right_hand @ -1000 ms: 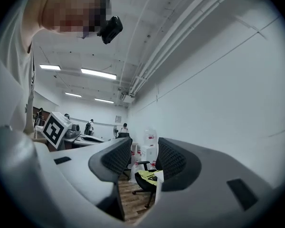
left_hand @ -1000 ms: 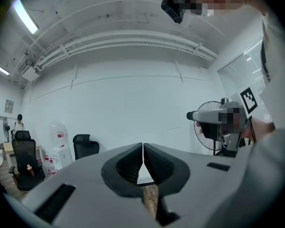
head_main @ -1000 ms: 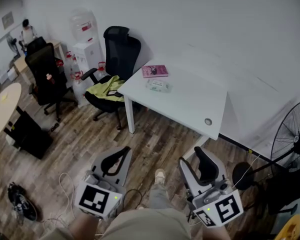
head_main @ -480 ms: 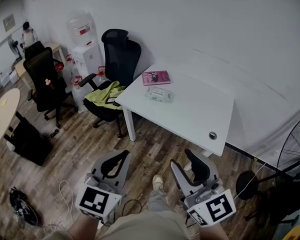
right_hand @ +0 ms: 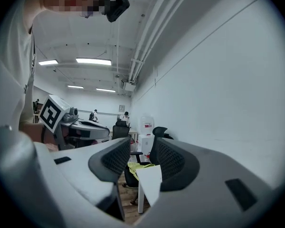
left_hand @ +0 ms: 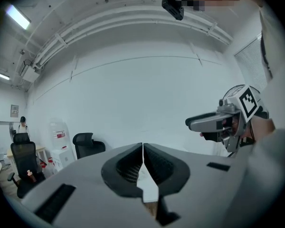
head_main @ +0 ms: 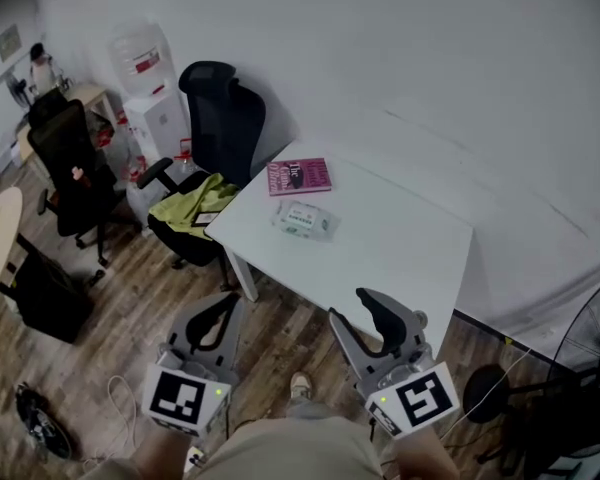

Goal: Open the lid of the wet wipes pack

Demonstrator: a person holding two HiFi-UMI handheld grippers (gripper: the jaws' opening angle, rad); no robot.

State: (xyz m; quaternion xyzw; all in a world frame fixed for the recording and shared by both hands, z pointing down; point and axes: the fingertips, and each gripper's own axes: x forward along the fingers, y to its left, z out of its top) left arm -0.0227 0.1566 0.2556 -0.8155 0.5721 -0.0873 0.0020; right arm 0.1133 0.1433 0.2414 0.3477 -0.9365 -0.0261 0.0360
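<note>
White desk (head_main: 400, 238) carried the wet wipes pack (head_main: 305, 219) at 12 o'clock, well beyond the left hand-held gripper (head_main: 225, 308), jaws together, and the right hand-held gripper (head_main: 365, 318), jaws apart and empty; unpinned, the pack would likely slide when its lid was pried.

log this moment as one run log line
phase: pre-contact | left gripper: shut, empty | right gripper: open, empty | wet wipes pack: on white table near pink book, untouched

Table (head_main: 410, 238) with wet wipes pack (head_main: 306, 220) and pink book (head_main: 300, 176) lies nearer the person than before; right gripper (head_main: 352, 308) now overlaps the table's near edge.
</note>
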